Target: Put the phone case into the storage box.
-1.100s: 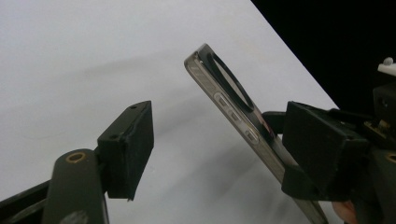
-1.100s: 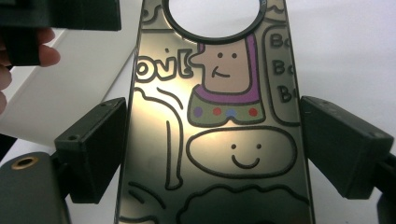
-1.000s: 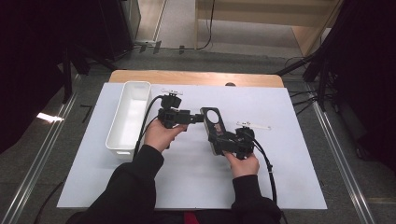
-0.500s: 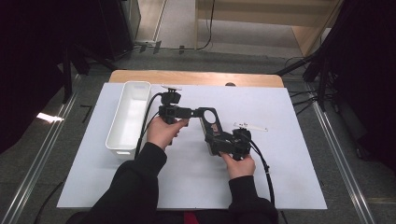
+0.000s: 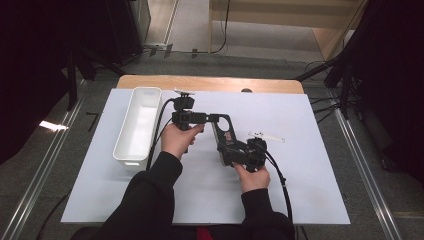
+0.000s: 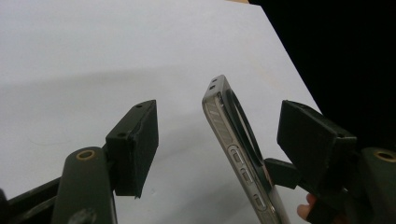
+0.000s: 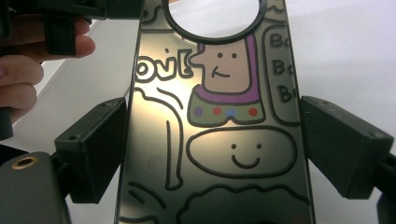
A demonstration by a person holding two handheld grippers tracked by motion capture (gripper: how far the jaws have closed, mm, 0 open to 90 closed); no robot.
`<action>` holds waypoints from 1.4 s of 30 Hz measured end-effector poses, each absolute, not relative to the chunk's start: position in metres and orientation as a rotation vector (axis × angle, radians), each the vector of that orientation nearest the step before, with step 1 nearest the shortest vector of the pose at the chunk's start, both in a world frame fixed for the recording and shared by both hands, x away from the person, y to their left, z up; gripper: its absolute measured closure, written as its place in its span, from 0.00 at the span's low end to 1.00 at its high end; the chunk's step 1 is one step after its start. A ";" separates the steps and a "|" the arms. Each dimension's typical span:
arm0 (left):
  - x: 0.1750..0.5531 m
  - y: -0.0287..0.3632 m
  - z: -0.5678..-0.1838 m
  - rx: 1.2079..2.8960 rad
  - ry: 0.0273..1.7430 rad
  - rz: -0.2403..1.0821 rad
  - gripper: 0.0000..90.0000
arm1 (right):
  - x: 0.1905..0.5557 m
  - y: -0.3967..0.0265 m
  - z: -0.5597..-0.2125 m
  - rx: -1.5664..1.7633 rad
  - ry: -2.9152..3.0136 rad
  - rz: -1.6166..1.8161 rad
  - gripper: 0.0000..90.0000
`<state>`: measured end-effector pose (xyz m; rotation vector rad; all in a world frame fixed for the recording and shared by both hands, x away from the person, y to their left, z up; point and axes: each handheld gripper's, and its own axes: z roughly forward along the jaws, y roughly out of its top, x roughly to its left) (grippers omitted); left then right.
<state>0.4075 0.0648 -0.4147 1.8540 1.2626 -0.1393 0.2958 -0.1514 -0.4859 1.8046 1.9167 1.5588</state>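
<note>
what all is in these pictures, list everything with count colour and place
phone case: 1, clear with black cartoon drawings and a black ring, held above the table's middle between the two grippers
bin: 1, white, long, left part of the table
small white object: 1, lying on the table right of the case; too small to tell what it is
table: 1, white top with a wooden strip at the far edge
left gripper: 1, black, jaws apart around the case's top end, edge-on
right gripper: 1, black, jaws on the case's two side edges
hands: 2, in black sleeves, from the bottom edge
</note>
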 end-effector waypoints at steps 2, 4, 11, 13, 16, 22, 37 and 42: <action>0.409 0.064 -0.413 1.852 1.270 -0.145 0.33 | 0.296 -0.150 -0.486 1.805 1.911 1.563 0.12; 0.410 0.063 -0.412 1.848 1.275 -0.151 0.34 | 0.296 -0.149 -0.486 1.810 1.908 1.577 0.12; 0.412 0.059 -0.414 1.834 1.297 -0.157 0.36 | 0.295 -0.143 -0.487 1.824 1.888 1.612 0.12; 0.411 0.058 -0.414 1.835 1.291 -0.157 0.37 | 0.295 -0.141 -0.487 1.821 1.887 1.611 0.12; 0.410 0.056 -0.414 1.831 1.294 -0.149 0.39 | 0.294 -0.141 -0.487 1.817 1.882 1.613 0.12; 0.410 0.057 -0.417 1.784 1.314 -0.157 0.43 | 0.291 -0.140 -0.486 1.803 1.847 1.619 0.12; 0.408 0.056 -0.417 1.741 1.299 -0.129 0.58 | 0.290 -0.141 -0.486 1.808 1.809 1.632 0.12; 0.407 0.053 -0.419 1.750 1.289 -0.145 0.66 | 0.289 -0.140 -0.487 1.805 1.797 1.625 0.12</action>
